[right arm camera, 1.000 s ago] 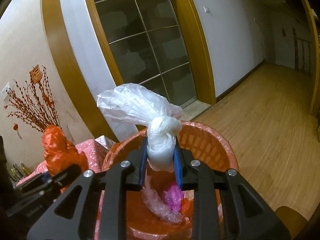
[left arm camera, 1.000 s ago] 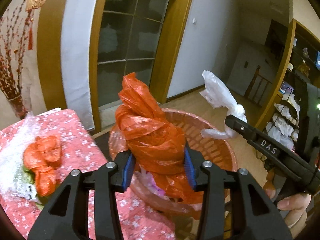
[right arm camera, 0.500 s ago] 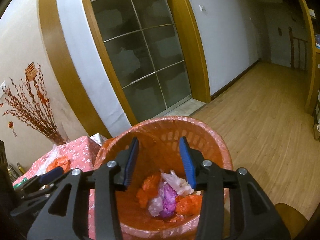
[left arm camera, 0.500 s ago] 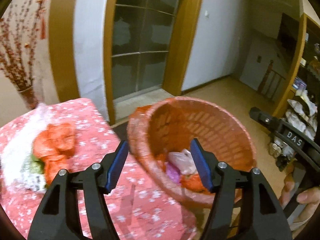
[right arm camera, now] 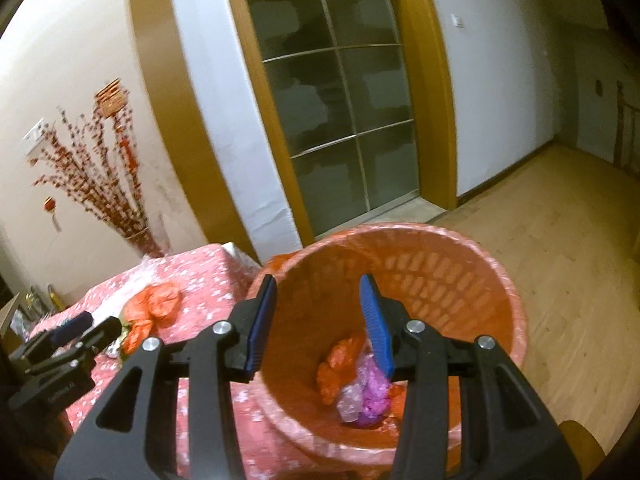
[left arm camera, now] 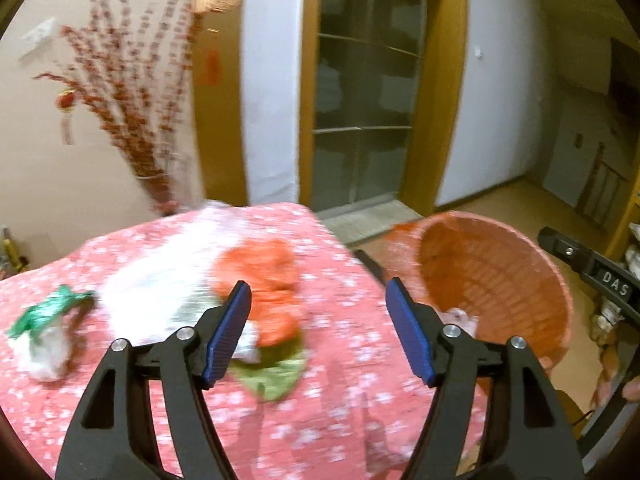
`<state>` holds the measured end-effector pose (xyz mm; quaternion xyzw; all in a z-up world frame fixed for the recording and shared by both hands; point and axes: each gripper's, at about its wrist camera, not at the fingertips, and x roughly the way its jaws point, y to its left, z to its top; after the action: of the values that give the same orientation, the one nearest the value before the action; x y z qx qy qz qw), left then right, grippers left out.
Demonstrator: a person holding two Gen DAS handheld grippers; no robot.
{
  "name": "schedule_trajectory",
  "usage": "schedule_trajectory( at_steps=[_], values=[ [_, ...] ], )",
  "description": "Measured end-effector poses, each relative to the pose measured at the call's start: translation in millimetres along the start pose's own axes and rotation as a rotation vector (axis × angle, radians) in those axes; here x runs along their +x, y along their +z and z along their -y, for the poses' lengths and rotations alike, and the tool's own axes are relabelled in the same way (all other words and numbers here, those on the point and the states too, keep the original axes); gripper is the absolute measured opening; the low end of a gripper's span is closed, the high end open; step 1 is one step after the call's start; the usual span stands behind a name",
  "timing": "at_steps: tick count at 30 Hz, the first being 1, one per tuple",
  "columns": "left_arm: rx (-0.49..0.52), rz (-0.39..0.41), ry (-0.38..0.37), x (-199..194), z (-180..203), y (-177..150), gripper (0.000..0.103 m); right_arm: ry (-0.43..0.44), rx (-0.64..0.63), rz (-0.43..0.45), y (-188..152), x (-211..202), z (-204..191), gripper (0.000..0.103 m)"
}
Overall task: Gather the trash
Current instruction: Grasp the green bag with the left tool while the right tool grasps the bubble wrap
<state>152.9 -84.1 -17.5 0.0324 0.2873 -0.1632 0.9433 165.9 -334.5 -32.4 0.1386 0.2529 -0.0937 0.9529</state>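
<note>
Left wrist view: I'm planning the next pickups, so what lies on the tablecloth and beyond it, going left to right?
Green plastic scrap → white crumpled wrap → orange crumpled plastic bag → orange woven-plastic waste basket.

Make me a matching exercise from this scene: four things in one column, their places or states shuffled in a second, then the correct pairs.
Things
1. orange bag
2. pink bag
3. green scrap
4. left gripper

Places or states
A. at the bottom of the orange basket
B. open, holding nothing, above the table
C. on the red tablecloth, nearest the basket
D. on the tablecloth, far from the basket

Pairs: 1-C, 2-A, 3-D, 4-B
</note>
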Motion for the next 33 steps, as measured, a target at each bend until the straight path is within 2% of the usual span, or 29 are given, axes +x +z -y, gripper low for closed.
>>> schedule_trajectory(
  at_steps=[5,9,14,16,24,28,33],
  values=[
    [-0.034,0.010,0.091,-13,-37,-6,0.070,0.052,-0.040,-0.024,-4,4,-27,0.043],
    [-0.060,0.018,0.192,-24,-77,-10,0.070,0.096,-0.074,-0.054,-10,10,-52,0.043],
    [-0.132,0.005,0.357,-35,-148,-17,0.070,0.158,-0.120,-0.094,-18,19,-85,0.043],
    [-0.170,-0.010,0.381,-35,-171,-18,0.070,0.180,-0.137,-0.110,-22,23,-97,0.043],
    [-0.246,-0.125,0.397,-7,-224,-20,0.069,0.250,-0.215,-0.171,-37,36,-142,0.043],
    [-0.299,-0.162,0.369,-7,-235,-32,0.062,0.260,-0.237,-0.190,-43,40,-150,0.043],
    [-0.311,-0.183,0.331,-7,-238,-41,0.042,0.267,-0.249,-0.204,-46,45,-158,0.043]
  ],
)
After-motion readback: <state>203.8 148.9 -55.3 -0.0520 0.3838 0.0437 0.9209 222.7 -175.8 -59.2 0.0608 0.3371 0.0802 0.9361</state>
